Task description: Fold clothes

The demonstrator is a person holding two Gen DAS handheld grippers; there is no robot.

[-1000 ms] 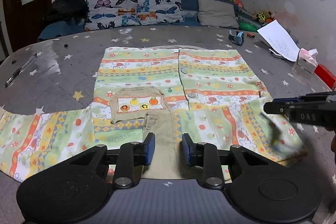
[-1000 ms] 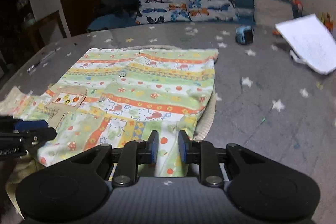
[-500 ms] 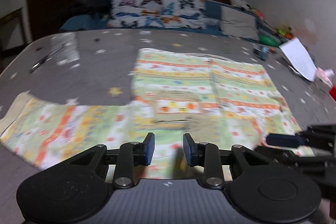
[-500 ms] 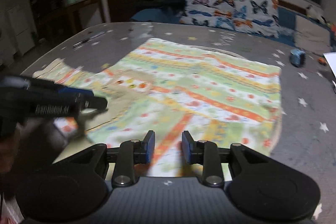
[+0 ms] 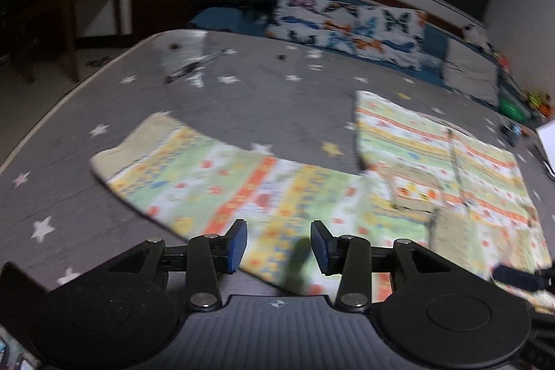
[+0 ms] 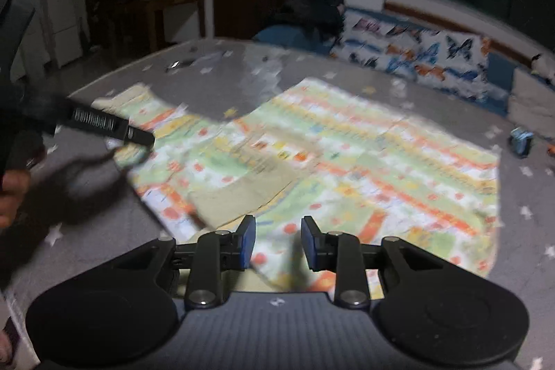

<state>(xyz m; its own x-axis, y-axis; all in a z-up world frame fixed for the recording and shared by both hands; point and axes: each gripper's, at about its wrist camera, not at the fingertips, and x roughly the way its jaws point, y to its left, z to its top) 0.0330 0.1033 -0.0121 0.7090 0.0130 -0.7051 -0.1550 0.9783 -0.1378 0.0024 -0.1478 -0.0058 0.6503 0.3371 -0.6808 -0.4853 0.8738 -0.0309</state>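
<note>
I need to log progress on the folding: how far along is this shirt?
Early. The patterned shirt lies flat on the star-print mat; its near-right part looks already turned in over the body. In hand: nothing; the left tongs, which have just been opening, and the right tongs hover open above the cloth. Left: the outstretched sleeve and the rest of the folds.

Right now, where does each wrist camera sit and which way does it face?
Left wrist: on the left gripper, angled down across the grey star-print surface at the shirt's spread sleeve; own open blue-padded fingers show, the right gripper's tip at right.
Right wrist: on the right gripper, angled down over the patterned shirt; own open fingers show, plus the left gripper and a hand at left.
Shared: the shirt, the butterfly pillow, the dark door.
</note>
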